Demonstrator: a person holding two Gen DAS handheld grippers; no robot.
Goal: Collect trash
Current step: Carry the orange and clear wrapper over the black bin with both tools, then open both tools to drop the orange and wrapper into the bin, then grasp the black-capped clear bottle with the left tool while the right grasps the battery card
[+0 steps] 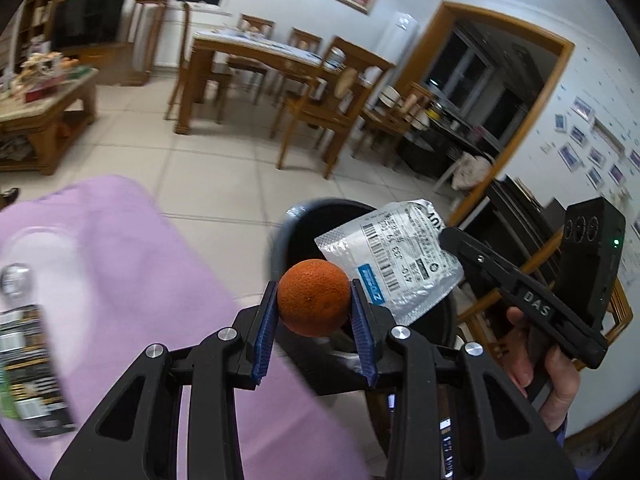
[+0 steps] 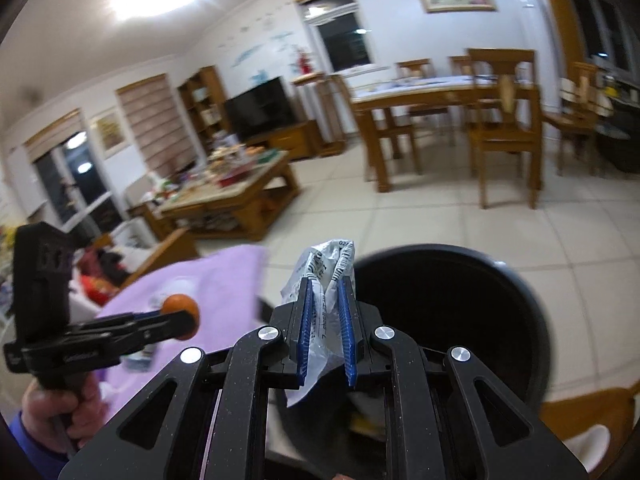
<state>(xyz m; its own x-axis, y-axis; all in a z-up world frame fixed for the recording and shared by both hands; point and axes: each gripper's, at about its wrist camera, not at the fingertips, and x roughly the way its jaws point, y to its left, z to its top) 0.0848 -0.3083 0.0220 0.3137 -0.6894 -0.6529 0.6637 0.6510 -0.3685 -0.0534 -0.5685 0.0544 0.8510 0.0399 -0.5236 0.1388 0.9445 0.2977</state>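
My left gripper (image 1: 314,300) is shut on an orange (image 1: 313,297), held over the near rim of a black trash bin (image 1: 296,224). My right gripper (image 2: 326,300) is shut on a crumpled silver plastic wrapper (image 2: 326,268) with barcode labels, just above the bin's left rim (image 2: 532,304). In the left wrist view the wrapper (image 1: 396,256) hangs over the bin's opening, right of the orange, with the right gripper (image 1: 450,236) pinching its edge. In the right wrist view the left gripper (image 2: 180,314) and the orange (image 2: 182,314) are at the left, over the purple cloth.
A purple cloth (image 1: 120,248) covers the table at the left, with a packaged bottle (image 1: 28,360) lying on it. Behind are a cluttered wooden coffee table (image 2: 228,196), a dining table with chairs (image 1: 280,64), a TV (image 2: 260,108) and a tiled floor.
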